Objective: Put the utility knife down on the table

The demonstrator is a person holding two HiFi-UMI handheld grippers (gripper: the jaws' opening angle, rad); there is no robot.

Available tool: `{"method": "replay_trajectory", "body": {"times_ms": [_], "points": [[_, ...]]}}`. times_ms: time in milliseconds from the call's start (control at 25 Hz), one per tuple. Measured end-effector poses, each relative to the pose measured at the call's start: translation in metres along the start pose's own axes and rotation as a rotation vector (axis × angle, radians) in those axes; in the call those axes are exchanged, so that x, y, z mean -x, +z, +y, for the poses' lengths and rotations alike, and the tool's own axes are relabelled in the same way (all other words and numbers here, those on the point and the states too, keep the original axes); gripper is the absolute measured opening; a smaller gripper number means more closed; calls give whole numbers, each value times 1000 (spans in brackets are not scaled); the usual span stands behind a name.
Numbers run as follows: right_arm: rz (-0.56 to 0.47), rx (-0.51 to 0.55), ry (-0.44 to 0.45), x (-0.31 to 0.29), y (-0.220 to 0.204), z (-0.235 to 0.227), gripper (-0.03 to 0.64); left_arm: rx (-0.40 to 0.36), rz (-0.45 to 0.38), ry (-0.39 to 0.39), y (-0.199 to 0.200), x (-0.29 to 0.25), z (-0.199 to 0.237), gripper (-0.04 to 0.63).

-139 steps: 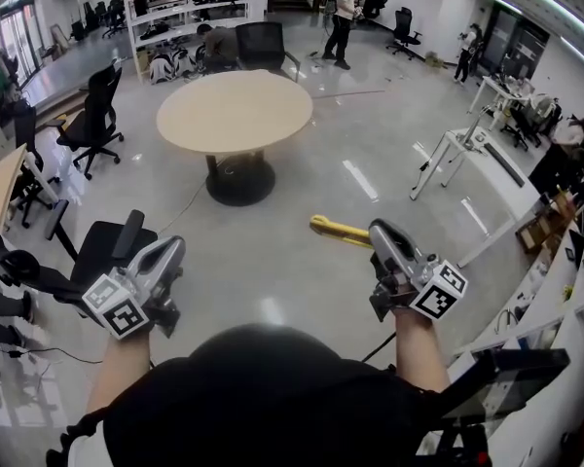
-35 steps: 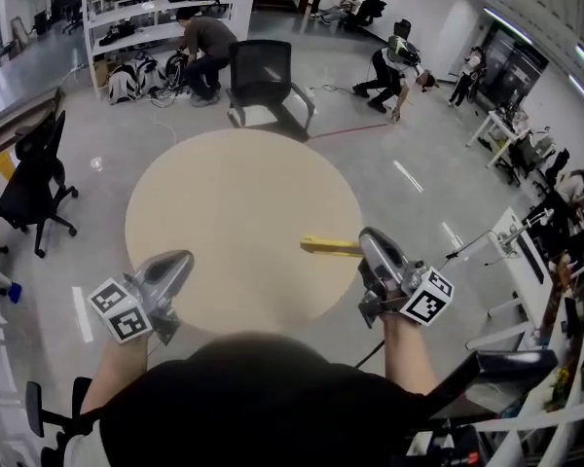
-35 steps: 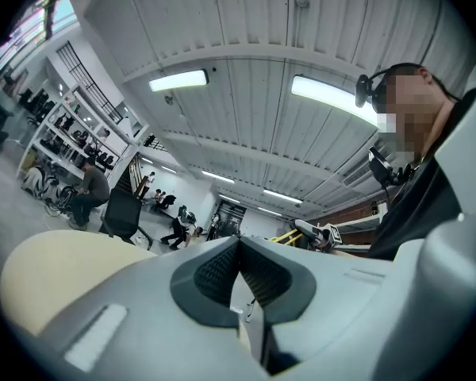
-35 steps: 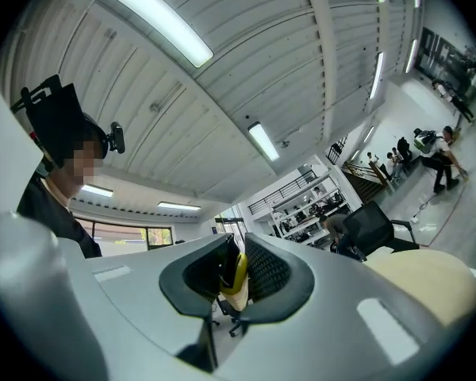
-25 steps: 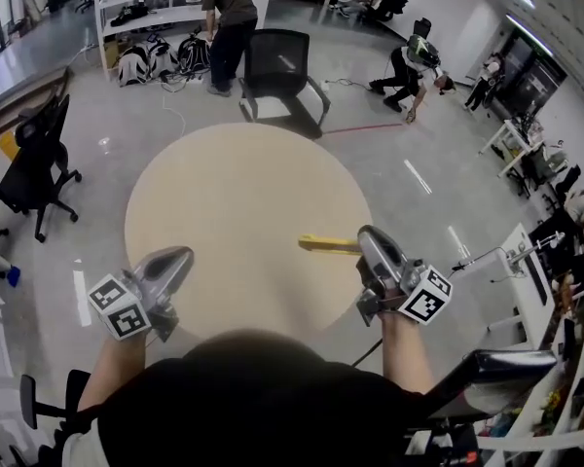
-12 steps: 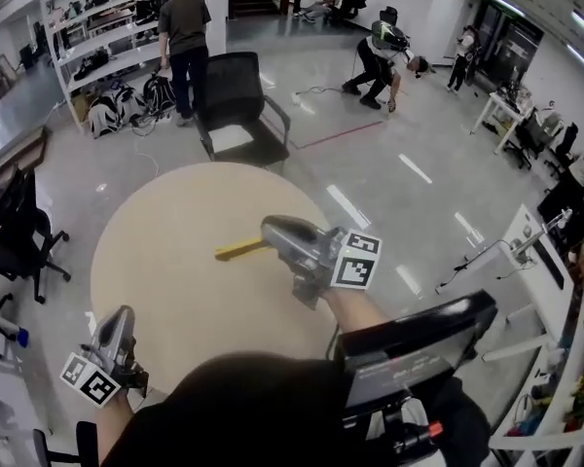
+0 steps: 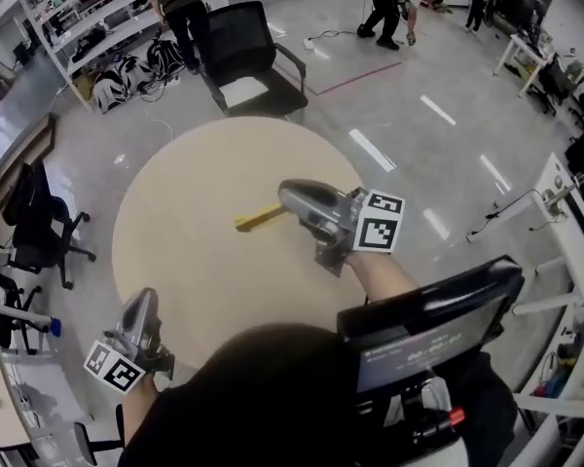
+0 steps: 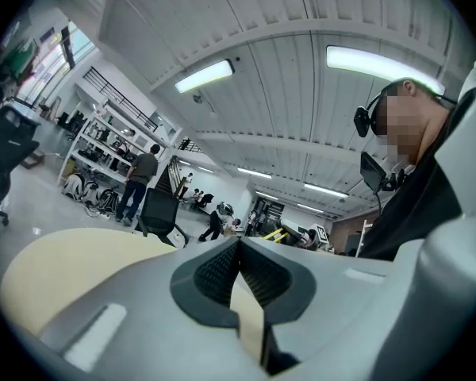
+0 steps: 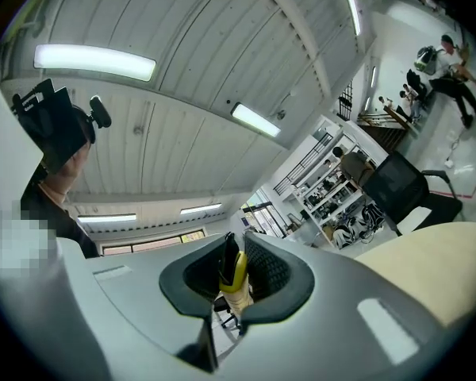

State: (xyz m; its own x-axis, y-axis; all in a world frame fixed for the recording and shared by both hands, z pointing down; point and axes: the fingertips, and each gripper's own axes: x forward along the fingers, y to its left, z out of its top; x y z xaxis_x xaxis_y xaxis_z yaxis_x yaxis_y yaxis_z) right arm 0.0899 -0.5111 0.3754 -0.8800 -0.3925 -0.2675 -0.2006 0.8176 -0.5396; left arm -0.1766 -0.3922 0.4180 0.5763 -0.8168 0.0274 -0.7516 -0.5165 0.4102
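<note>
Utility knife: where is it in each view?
Head view: utility knife at centre, in the right claw.
Left gripper view: tiny yellow sliver right of centre, probably it.
Right gripper view: low centre, between the jaws.
Shared landmark: round table.

Bright, even light from ceiling strip lamps (image 8: 204,75); glare streaks on floor (image 7: 409,86); strong fisheye bending, dark corners

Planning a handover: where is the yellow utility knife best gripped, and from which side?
Grip the utility knife by one end, coming in along its length, as the right hand-held gripper does: its body is long and slim.
</note>
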Motion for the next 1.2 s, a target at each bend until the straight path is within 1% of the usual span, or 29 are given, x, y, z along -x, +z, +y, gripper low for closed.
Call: {"method": "replay_trajectory", "body": {"times_ms": [120,200,320,440,560,800,1000,1200], "points": [[-8,21,-53,-13,-8,12,58,20,17,-61,-1,-1,19,0],[-1,31,-76,-26,-14,23,58,27,25,-98,11,2,28,0],[12,36,-97,-42,-21,36,58,30,23,-126,23,7,41,0],[22,50,-113,-44,-22,39,58,40,-6,-136,21,9,50,0],[26,63,-114,-48,-19,35,58,43,-27,-115,22,13,63,0],[43,55,-78,-65,-15,8,58,10,-54,-35,35,12,85,0],[43,34,-61,-80,-9,-29,58,-4,-53,30,41,1,110,0],[47,12,-65,-106,-6,-79,58,-5,-50,68,48,-21,151,0]]}}
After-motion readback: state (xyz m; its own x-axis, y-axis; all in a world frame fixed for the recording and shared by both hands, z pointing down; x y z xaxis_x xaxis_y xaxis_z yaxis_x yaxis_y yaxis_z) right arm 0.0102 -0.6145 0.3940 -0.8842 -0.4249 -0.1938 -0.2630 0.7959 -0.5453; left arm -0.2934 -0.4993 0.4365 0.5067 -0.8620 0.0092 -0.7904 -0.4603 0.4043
